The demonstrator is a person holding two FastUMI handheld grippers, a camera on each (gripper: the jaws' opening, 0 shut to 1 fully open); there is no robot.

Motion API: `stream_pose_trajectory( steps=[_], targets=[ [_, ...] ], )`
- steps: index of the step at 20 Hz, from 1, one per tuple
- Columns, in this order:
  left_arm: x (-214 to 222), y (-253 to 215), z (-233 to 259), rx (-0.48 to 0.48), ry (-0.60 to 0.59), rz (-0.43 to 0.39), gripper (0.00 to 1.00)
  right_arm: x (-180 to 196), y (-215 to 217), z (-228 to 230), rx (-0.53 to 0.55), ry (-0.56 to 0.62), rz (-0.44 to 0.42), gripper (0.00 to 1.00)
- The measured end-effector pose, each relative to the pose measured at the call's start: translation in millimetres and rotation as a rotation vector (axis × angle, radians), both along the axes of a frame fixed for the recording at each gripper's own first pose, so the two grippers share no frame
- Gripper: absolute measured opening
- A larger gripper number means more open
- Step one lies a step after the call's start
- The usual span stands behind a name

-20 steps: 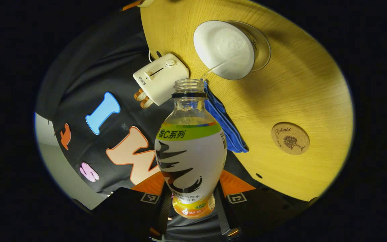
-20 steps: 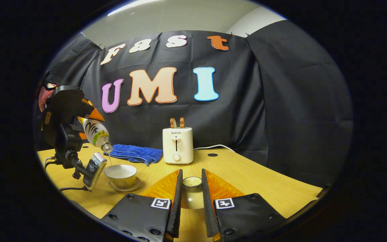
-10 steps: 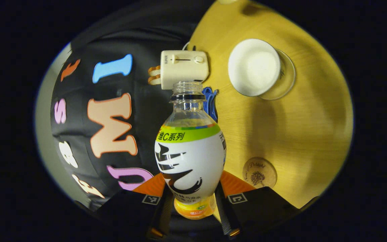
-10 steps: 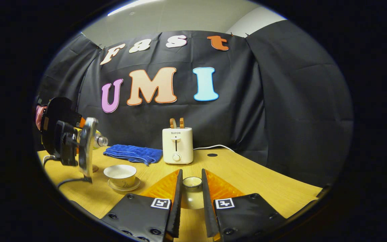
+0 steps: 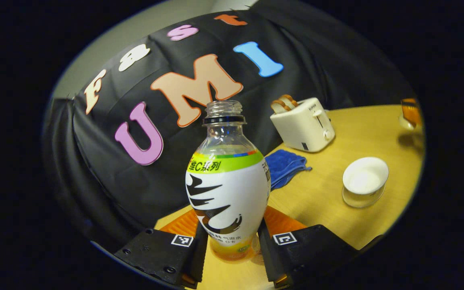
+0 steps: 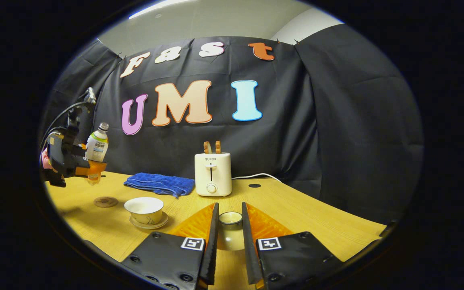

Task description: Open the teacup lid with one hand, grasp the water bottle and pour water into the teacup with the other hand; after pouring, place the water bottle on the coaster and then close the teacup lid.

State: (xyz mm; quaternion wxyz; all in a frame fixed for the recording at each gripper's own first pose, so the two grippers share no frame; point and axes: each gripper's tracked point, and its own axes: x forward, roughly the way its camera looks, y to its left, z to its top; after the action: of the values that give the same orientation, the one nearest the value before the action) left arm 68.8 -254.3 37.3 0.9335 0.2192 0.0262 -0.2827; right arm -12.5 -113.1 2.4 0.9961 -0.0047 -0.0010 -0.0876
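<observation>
My left gripper (image 5: 230, 241) is shut on the lower body of the uncapped water bottle (image 5: 228, 181), which stands upright in the air. In the right gripper view, the bottle (image 6: 96, 147) and the left gripper (image 6: 69, 159) hang over the table's left end, above the round cork coaster (image 6: 106, 201). The white teacup (image 5: 365, 179) sits open on its saucer, with liquid inside. The teacup (image 6: 144, 209) is to the right of the coaster. My right gripper (image 6: 230, 227) is shut on the teacup lid (image 6: 230, 218), held low over the table.
A white toaster (image 6: 212, 174) with two slices stands at the back of the wooden table (image 6: 296, 209). A folded blue cloth (image 6: 159, 184) lies to its left. A white cable runs behind the toaster. A hand shows behind the left gripper.
The left gripper has turned the bottle from tipped over the teacup back to upright and carried it left, away from the cup, above the coaster. The right gripper and lid stayed still.
</observation>
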Motion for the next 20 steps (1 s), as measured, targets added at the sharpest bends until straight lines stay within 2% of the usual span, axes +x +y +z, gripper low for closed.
stream_pose_trajectory(
  steps=[1,4,5,8,13,20],
  targets=[
    [0.9,3.2,-0.1,-0.059,0.018,0.004,0.56,-0.2,-0.2,-0.5,0.0,0.001,0.0,0.35],
    [8.4,12.7,-11.4,-0.21,0.088,0.031,0.55,-0.5,-0.1,-0.3,0.0,0.0,0.0,0.33],
    [10.4,9.5,-12.6,-0.262,0.109,0.034,0.56,-0.1,-0.3,-0.6,0.0,0.0,-0.002,0.36],
    [15.9,12.6,-28.0,-0.363,0.175,0.045,0.56,-0.4,-0.1,-0.4,0.0,0.0,-0.003,0.36],
    [17.4,9.1,-38.1,-0.389,0.212,0.054,0.56,-0.2,-1.5,-0.7,0.0,0.0,-0.009,0.34],
    [17.0,7.9,-42.1,-0.369,0.225,0.054,0.59,0.2,-1.7,-0.4,0.0,0.0,-0.011,0.34]
  ],
)
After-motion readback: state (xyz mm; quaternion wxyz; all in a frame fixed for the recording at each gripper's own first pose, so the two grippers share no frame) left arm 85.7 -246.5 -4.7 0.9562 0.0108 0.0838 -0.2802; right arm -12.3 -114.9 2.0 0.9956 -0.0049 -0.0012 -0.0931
